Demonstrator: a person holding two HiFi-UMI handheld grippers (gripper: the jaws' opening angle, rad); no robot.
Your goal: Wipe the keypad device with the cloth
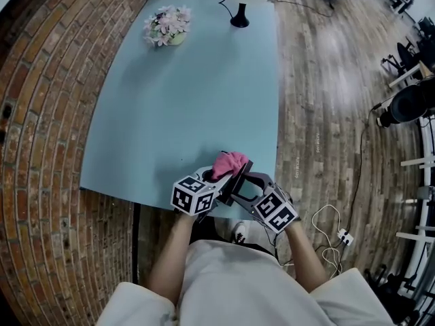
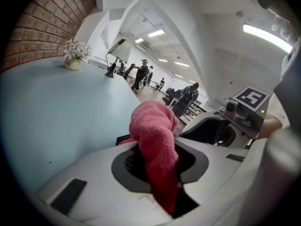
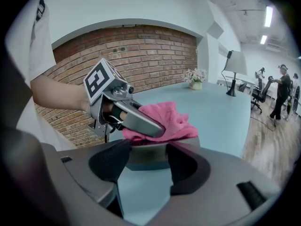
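Observation:
My left gripper (image 1: pixel 219 177) is shut on a pink cloth (image 1: pixel 230 162), which bulges up out of its jaws in the left gripper view (image 2: pixel 154 133). The right gripper (image 1: pixel 239 187) is shut on the keypad device (image 3: pixel 145 155), a flat grey slab held level between its jaws above the table's near edge. In the right gripper view the cloth (image 3: pixel 171 120) lies on top of the device, with the left gripper (image 3: pixel 136 118) pressing onto it from the left. The keypad's face is hidden under the cloth. Both grippers meet just over the near right corner of the table.
The light blue table (image 1: pixel 177 107) stretches away from me. A flower pot (image 1: pixel 167 26) and a black lamp base (image 1: pixel 239 20) stand at its far end. A brick surface lies to the left, wood floor to the right, with a cable and power strip (image 1: pixel 344 237).

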